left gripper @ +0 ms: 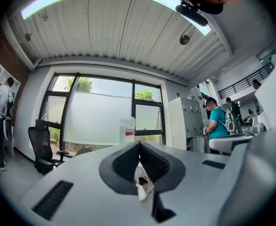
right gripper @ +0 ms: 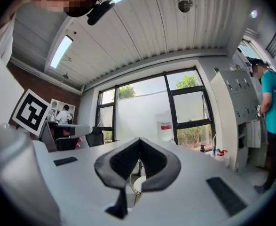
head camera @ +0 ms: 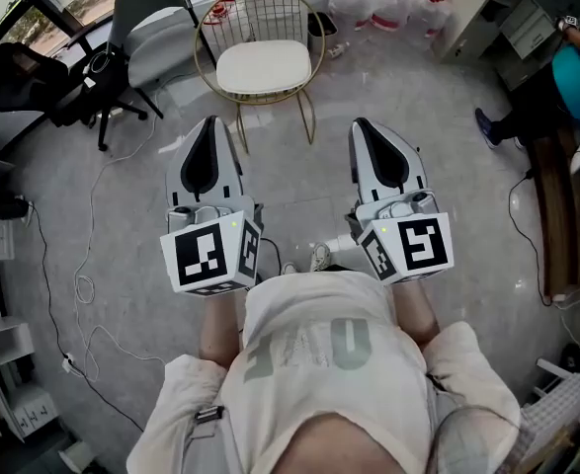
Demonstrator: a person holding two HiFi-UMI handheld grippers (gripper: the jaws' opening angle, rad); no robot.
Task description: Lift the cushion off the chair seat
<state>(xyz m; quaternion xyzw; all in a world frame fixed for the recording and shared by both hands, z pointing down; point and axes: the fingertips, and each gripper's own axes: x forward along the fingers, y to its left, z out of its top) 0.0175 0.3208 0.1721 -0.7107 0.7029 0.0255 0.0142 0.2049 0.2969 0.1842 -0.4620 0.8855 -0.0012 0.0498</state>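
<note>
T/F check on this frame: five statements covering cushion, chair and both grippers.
1. The cushion lies on the seat of the wire chair. True.
2. The left gripper is clamped on the cushion. False: its jaws are together on nothing, and it is held short of the chair.
3. The right gripper has its jaws together. True.
4. The wire chair lies tipped on its side. False: it stands upright on the floor.
5. Water jugs with red caps stand beyond the chair. True.
</note>
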